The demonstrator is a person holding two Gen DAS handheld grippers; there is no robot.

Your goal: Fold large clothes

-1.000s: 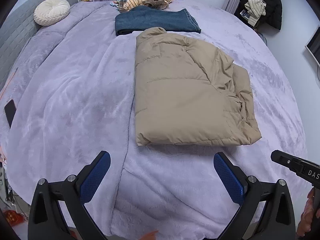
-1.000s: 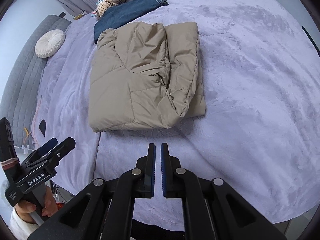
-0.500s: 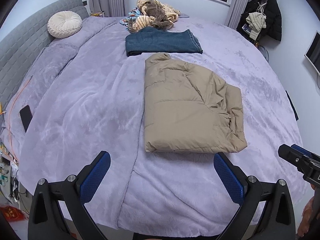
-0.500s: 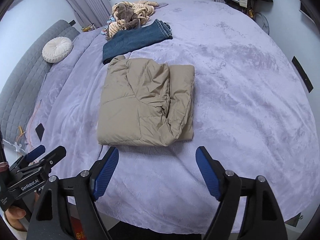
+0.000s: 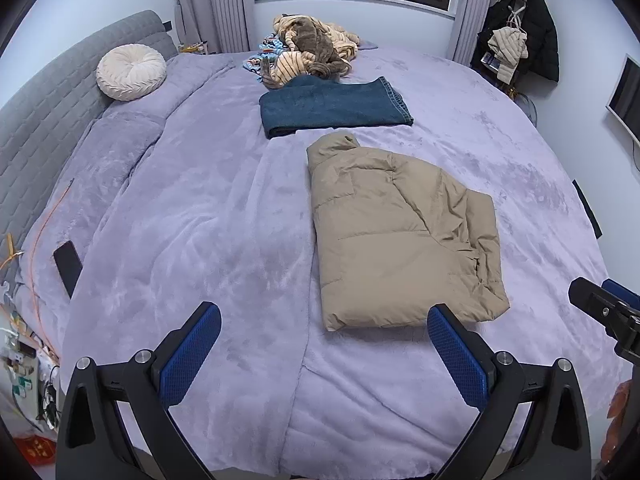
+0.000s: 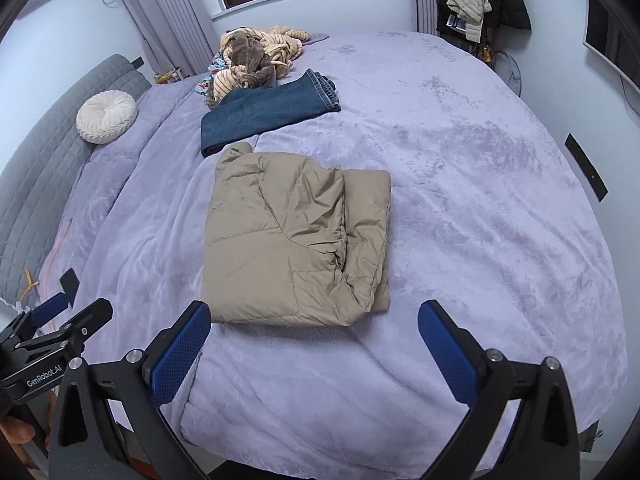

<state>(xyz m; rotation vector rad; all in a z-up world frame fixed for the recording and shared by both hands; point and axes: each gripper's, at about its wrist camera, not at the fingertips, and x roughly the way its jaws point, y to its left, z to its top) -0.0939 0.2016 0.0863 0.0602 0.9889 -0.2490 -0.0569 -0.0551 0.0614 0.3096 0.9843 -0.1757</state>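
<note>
A tan puffer jacket (image 5: pixel 400 232) lies folded into a rectangle on the lilac bed (image 5: pixel 200 220); it also shows in the right wrist view (image 6: pixel 296 240). Folded blue jeans (image 5: pixel 332 108) lie just beyond its collar, and show in the right wrist view (image 6: pixel 268 114) too. My left gripper (image 5: pixel 324 340) is open and empty, held back over the bed's near edge, left of the jacket's hem. My right gripper (image 6: pixel 314 338) is open and empty, short of the jacket's near edge. Neither touches the jacket.
A heap of unfolded striped and brown clothes (image 5: pixel 312 48) lies at the far side by the window. A round cream cushion (image 5: pixel 130 72) leans on the grey headboard (image 5: pixel 48 112). A black phone (image 5: pixel 68 268) lies at the bed's left edge. Coats (image 5: pixel 524 32) hang at the far right.
My right gripper has gone from shut to open. Both grippers have pulled back and up from the jacket, so more of the room shows. The jacket has not moved.
</note>
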